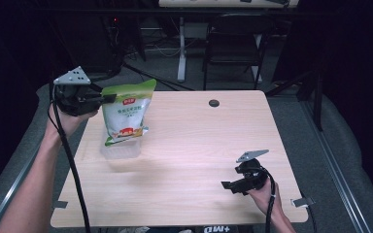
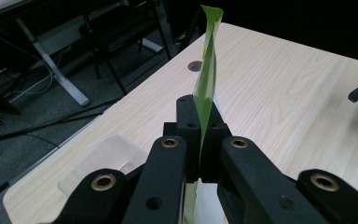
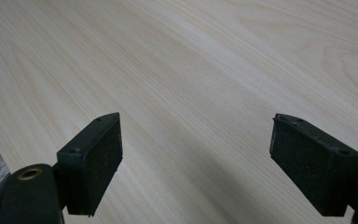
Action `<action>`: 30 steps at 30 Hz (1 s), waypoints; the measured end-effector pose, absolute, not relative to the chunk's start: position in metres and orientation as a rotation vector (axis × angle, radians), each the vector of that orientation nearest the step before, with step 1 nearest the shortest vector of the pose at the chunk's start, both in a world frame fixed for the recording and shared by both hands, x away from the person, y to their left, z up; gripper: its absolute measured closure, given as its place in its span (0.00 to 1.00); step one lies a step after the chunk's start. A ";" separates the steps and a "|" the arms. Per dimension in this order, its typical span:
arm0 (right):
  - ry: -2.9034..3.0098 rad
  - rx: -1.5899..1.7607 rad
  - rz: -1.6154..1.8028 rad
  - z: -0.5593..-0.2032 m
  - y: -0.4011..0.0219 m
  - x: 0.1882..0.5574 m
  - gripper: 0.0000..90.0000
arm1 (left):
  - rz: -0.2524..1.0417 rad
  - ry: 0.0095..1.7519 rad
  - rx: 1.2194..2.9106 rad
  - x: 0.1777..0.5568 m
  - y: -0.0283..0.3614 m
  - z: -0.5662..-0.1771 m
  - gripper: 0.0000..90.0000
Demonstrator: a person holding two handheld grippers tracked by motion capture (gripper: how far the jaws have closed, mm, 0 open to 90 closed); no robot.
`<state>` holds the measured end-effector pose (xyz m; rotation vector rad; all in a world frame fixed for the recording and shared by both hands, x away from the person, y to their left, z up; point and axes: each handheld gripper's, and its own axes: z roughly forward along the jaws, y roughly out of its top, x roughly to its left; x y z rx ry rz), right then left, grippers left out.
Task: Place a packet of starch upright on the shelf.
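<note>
Wooden desk [image 1: 184,160]: left gripper [image 1: 108,99] fingers pinch pouch [image 1: 126,114] over clear container [image 1: 120,149]; lower squarely. Right gripper [image 1: 227,185] fingers spread, idle.

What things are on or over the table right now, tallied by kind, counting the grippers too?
Grippers: 2, the left gripper shut on the bag and the right gripper open.
Snack bag: 1, green and white.
Clear plastic container: 1, below the bag.
Total: 4

One green-and-white pouch [image 1: 126,112], one clear plastic tub [image 1: 120,148], two tools, one table [image 1: 194,145].
</note>
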<state>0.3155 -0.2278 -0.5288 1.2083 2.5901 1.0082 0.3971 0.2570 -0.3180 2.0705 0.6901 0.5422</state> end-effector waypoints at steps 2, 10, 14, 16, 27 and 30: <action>2.594 1.203 1.006 -0.529 -0.228 0.316 0.18 | 0.547 0.692 2.067 0.398 0.260 -0.319 1.00; 2.592 1.207 1.006 -0.529 -0.228 0.316 0.18 | 0.563 0.714 2.077 0.402 0.270 -0.322 1.00; 2.583 1.221 1.026 -0.529 -0.228 0.316 0.18 | 0.570 0.726 2.086 0.404 0.274 -0.323 1.00; 2.593 1.213 1.018 -0.529 -0.228 0.316 0.18 | 0.574 0.727 2.087 0.405 0.276 -0.325 1.00; 2.596 1.202 0.999 -0.529 -0.228 0.317 0.18 | 0.584 0.741 2.100 0.411 0.287 -0.333 1.00; 2.597 1.199 1.000 -0.529 -0.226 0.316 0.18 | 0.576 0.743 2.104 0.412 0.289 -0.337 1.00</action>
